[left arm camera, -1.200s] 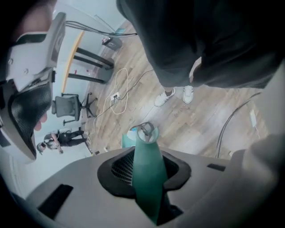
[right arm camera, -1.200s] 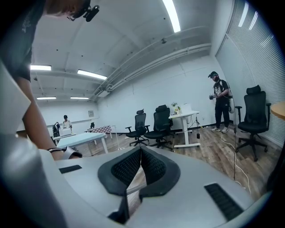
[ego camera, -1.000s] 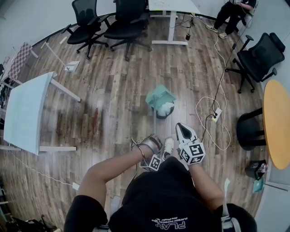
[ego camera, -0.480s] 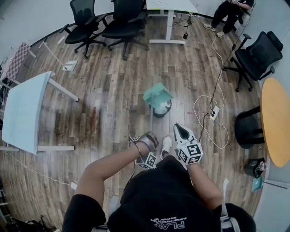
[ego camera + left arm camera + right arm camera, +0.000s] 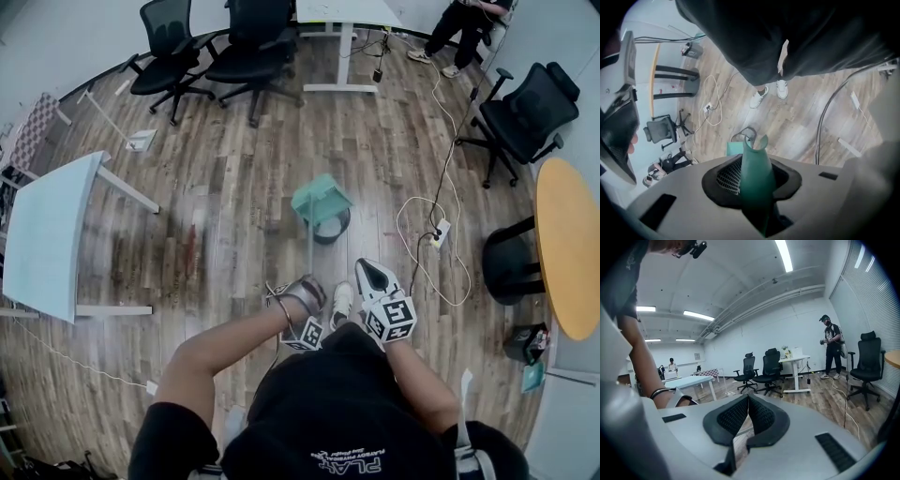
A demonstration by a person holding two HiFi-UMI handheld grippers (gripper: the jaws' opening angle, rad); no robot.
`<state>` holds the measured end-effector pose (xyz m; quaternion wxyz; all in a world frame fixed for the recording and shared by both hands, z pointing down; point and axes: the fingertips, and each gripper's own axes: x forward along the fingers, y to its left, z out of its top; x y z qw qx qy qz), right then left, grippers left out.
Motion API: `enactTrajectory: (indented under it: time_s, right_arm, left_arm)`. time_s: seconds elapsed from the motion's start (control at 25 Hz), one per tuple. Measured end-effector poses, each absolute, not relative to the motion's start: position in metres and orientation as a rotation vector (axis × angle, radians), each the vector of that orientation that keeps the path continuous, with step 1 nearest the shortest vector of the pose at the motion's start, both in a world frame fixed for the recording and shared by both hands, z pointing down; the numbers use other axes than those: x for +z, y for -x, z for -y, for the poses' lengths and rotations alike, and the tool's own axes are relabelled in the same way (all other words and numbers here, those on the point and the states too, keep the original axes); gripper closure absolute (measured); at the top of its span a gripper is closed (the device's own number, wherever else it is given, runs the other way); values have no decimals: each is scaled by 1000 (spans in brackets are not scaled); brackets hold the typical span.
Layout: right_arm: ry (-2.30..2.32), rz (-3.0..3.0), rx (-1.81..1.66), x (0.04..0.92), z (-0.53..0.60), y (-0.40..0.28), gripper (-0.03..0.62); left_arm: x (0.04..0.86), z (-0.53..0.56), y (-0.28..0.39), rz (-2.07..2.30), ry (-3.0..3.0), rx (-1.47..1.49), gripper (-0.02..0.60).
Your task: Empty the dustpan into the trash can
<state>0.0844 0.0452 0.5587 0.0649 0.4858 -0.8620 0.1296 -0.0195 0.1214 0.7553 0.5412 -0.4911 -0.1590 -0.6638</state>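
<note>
left gripper (image 5: pixel 302 292) pinches the dustpan (image 5: pixel 322 199) handle (image 5: pixel 754 180), pan over the trash can (image 5: pixel 335 231). right gripper (image 5: pixel 747 401) pressed together, empty.

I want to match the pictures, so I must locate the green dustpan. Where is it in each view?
Head view: dustpan at centre, overlapping the trash can.
Left gripper view: lower centre, its handle held in the left claw.
Right gripper view: not in it.
Shared landmark: the black office chair beside the orange table.
</note>
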Motion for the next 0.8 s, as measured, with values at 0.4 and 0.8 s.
enactTrajectory:
  time_s: [0.4,0.8]
  right_arm:
    - [-1439,2596,376,556,-42,-84,571]
    - [-1427,2585,378,555,-17,-102,571]
  left_arm:
    - [708,-91,7,69,1551,-1608,480]
    - [666,-41,-2,-383,1952,-1549,483]
